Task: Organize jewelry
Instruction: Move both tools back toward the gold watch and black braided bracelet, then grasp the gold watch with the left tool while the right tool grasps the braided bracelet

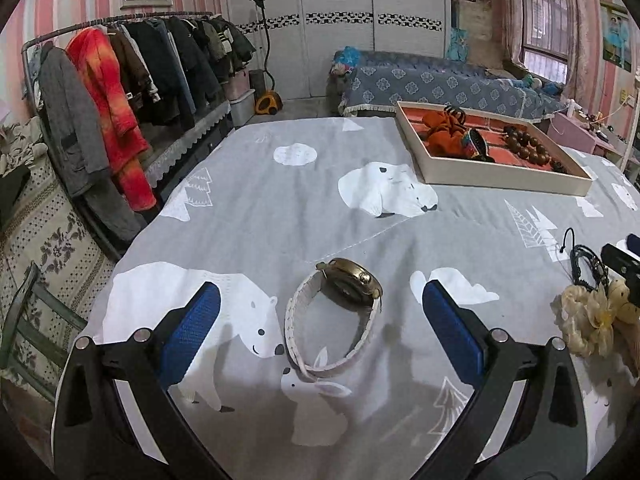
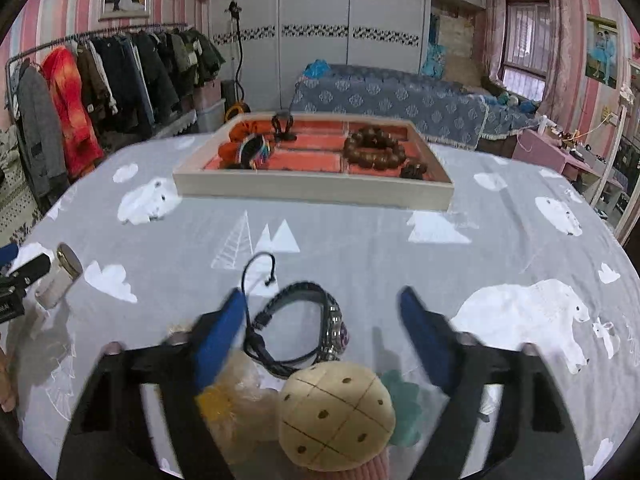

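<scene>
Two hand-held grippers hover low over jewelry on a bear-print cloth.

The left hand-held gripper (image 1: 320, 328) stands with jaws wide apart around a gold watch (image 1: 336, 312) on a white strap, not touching it; the right hand-held gripper (image 2: 322, 332) is parted around a dark braided bracelet (image 2: 298, 326), though blur hides any contact; the jewelry tray (image 2: 312, 190) sits farther back on the tabletop (image 2: 360, 256), holding wooden beads (image 2: 374, 148).
</scene>
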`<state>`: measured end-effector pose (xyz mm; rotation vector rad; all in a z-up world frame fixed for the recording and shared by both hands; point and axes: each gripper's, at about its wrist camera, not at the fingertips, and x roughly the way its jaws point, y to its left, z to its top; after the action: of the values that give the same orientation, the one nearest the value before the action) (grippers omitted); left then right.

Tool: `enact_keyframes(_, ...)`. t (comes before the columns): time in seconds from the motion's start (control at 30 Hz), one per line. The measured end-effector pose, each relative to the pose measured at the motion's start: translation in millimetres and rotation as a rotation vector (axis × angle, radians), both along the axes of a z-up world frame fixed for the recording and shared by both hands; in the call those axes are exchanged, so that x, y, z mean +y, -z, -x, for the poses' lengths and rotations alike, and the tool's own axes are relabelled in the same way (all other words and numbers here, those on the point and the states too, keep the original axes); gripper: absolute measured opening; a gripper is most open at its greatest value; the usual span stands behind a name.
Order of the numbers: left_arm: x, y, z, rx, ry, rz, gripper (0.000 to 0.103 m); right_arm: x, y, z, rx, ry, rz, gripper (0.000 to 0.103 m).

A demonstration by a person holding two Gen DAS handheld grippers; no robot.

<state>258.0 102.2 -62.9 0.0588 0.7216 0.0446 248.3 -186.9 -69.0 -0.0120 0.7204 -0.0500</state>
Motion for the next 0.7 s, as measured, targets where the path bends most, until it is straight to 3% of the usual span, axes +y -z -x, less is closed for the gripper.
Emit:
enact_keyframes(0.3, 3, 11, -7, 0.059, -0.007, 0.017, 0.098, -3, 20, -16, 0.097, 0.021, 0.01, 0.047)
enact_keyframes(0.5, -1, 21, -15, 0.092, 0.001, -0.009, 0.093, 2, 23, -28, 0.126, 0.02, 0.047, 0.046)
enact_keyframes(0.57, -2, 23, -18, 0.103, -0.001, -0.011, 0.089, 3, 23, -34, 0.137, 0.019, 0.06, 0.046)
enact_keyframes(0.63, -2, 28, -23, 0.13, 0.008, -0.003, 0.074, 3, 27, -37, 0.158, 0.015, 0.054, 0.043)
enact_keyframes(0.7, -2, 32, -25, 0.155, 0.017, 0.01, 0.069, 2, 29, -39, 0.17, 0.01, 0.042, 0.043)
